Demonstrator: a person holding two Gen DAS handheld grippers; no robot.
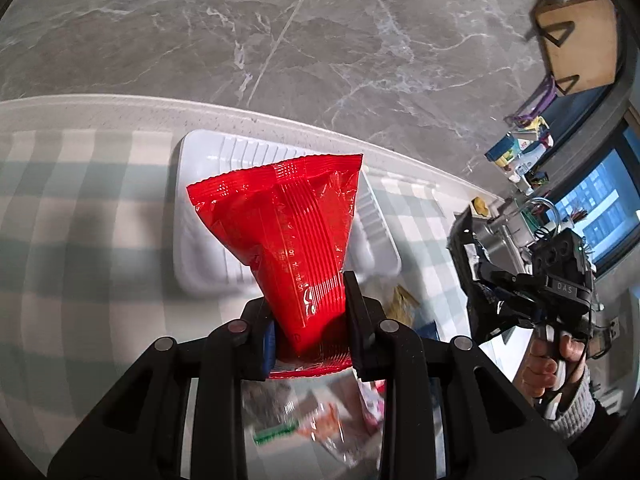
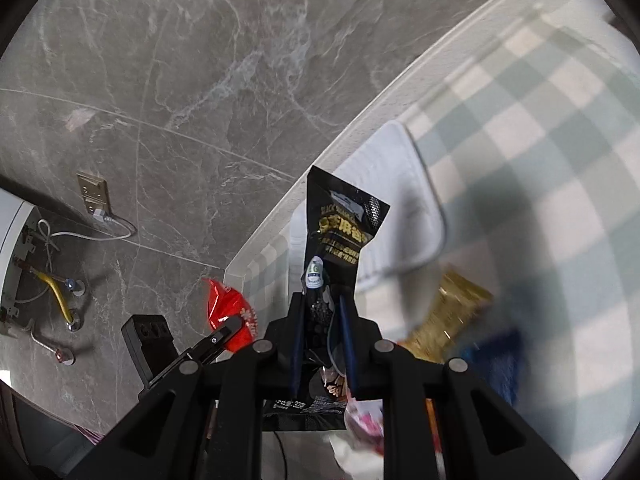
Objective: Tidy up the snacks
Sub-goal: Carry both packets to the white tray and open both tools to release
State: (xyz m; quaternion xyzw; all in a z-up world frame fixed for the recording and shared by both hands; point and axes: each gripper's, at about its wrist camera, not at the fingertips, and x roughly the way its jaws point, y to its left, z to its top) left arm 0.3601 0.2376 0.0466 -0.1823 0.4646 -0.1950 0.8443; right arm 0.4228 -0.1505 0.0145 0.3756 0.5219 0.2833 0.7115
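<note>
My left gripper (image 1: 310,316) is shut on a red snack packet (image 1: 288,232), lifted over the near end of a white ribbed tray (image 1: 192,216) on the checked tablecloth. In the right wrist view my right gripper (image 2: 320,320) is shut on a black snack packet (image 2: 340,236) that stands upright between the fingers, in front of the same white tray (image 2: 404,184). The right gripper (image 1: 492,280) with the black packet also shows at the right of the left wrist view, held by a hand (image 1: 544,368). The red packet (image 2: 228,312) shows at the left of the right wrist view.
Several loose snack packets lie blurred below the fingers (image 1: 316,420); a gold packet (image 2: 452,316) and a blue one (image 2: 496,356) lie near the tray. The table edge (image 1: 280,120) runs behind the tray, with grey marble floor (image 1: 280,32) beyond. A wooden stool (image 1: 580,40) stands far right.
</note>
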